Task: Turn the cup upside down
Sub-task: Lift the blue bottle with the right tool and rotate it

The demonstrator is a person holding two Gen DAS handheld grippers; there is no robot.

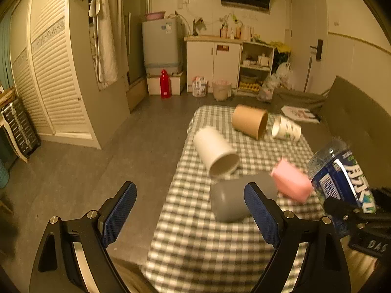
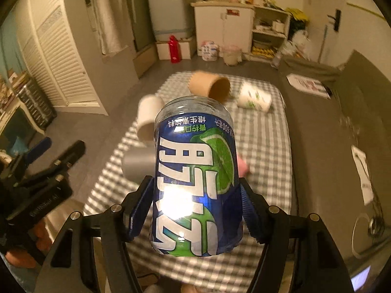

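The cut clear plastic bottle cup (image 2: 198, 178) with blue lime label is held above the checked tablecloth (image 2: 264, 131), clamped at its middle by the right gripper (image 2: 195, 210). It looks light, thin and slippery, so a soft squeeze on the label seems best. The left gripper (image 1: 190, 207) is wide open and empty, near the lying grey cup (image 1: 232, 200).

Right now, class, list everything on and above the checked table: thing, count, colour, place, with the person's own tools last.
Table: one, grey-white checked cloth.
White cup: one, on its side, table's left.
Brown cup: one, on its side, far end.
Patterned cup: one, white, beside the brown.
Grey cup: one, on its side, near.
Pink cup: one, blurred.
Bottle: one, blue label, held.
Left gripper: open.
Right gripper: shut on bottle.
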